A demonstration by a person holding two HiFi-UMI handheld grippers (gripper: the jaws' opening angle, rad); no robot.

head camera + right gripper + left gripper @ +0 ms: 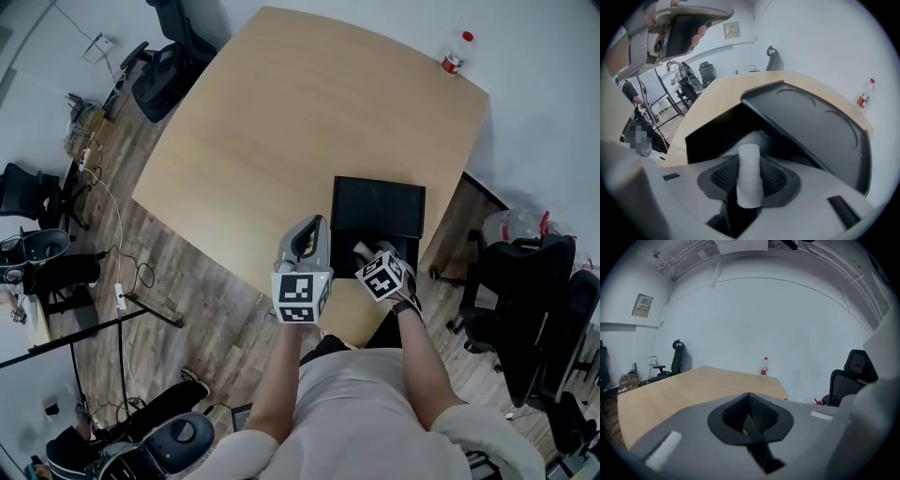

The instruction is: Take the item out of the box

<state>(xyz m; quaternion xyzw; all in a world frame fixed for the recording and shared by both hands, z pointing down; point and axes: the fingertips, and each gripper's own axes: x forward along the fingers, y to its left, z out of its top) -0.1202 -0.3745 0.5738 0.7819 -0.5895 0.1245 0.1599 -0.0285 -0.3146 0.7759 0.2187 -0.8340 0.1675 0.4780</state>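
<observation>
1. Gripping a white roll (750, 157), the right gripper (749, 180) jaws clamp it over the open box (377, 204), lower centre of frame, probably to lift it clear.
2. Left gripper (750, 420) jaws closed, empty, parked left of box at table (281, 122) edge, likely keeping clear.

The desk (281, 122) is viewed steeply from overhead by the head view. Each claw view is mounted close behind its claw. Beyond the left claw (750, 411) the bottle (764, 366) is faced, and beyond the right claw (750, 176) the box (815, 122). Desk and bottle are shared by all.
</observation>
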